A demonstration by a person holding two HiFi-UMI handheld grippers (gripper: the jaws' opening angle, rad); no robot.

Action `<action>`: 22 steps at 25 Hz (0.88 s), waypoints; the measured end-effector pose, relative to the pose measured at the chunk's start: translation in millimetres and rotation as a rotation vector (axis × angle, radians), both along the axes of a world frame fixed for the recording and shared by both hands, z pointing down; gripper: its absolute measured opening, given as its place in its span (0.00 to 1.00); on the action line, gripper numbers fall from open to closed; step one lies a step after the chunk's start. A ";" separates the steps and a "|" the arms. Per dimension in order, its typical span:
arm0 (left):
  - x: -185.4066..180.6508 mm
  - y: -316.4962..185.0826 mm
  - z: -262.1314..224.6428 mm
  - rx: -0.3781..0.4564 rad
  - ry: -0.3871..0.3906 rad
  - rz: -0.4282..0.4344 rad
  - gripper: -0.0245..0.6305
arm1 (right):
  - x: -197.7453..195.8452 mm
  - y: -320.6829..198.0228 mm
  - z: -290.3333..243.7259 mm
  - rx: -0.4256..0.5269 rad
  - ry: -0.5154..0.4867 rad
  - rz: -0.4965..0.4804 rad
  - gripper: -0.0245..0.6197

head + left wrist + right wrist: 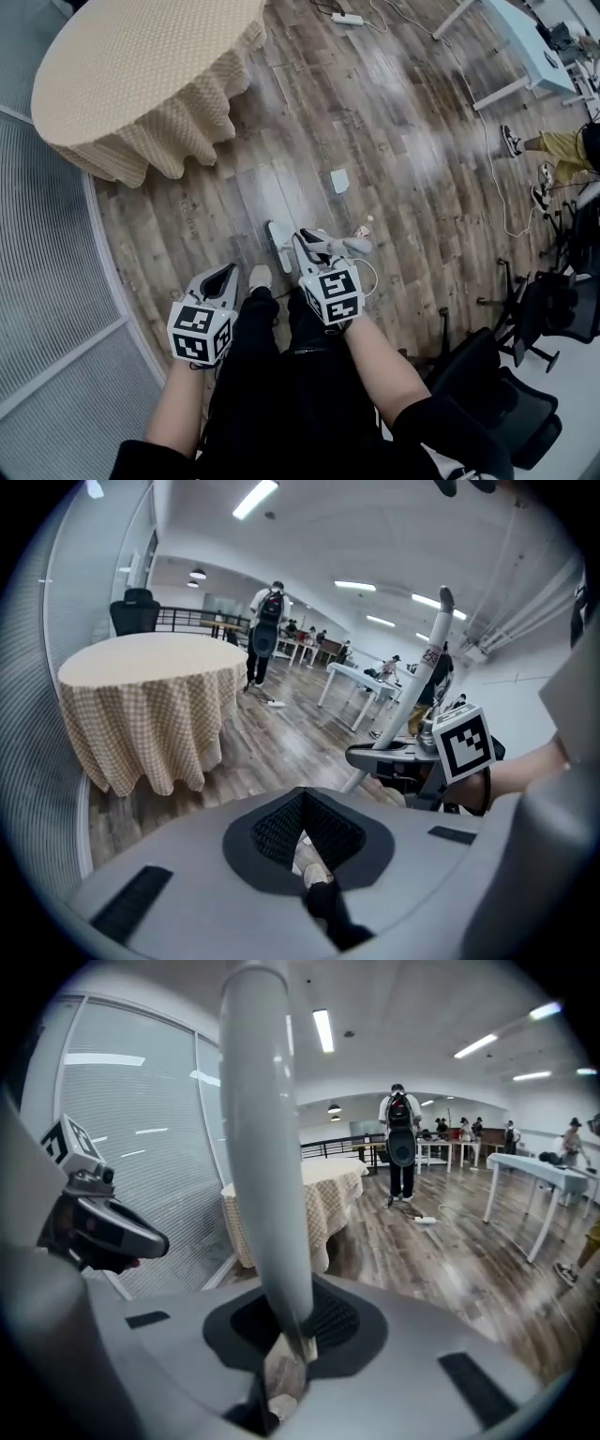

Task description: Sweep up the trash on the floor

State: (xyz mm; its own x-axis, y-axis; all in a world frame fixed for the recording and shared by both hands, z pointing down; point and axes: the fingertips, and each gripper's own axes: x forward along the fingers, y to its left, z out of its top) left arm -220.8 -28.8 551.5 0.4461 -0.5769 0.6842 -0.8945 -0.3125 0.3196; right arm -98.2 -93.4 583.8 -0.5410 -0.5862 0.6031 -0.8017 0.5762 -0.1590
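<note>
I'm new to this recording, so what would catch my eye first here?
The pale handle clamped in the right gripper fills the middle of that gripper's view. On the wooden floor ahead lies a white scrap of paper, and a round table under a checked cloth stands at the head view's upper left.
</note>
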 end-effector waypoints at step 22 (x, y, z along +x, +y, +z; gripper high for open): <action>19.7 -6.3 40.7 -0.112 -0.087 -0.010 0.03 | 43.5 -45.5 137.7 -0.088 0.092 -0.099 0.12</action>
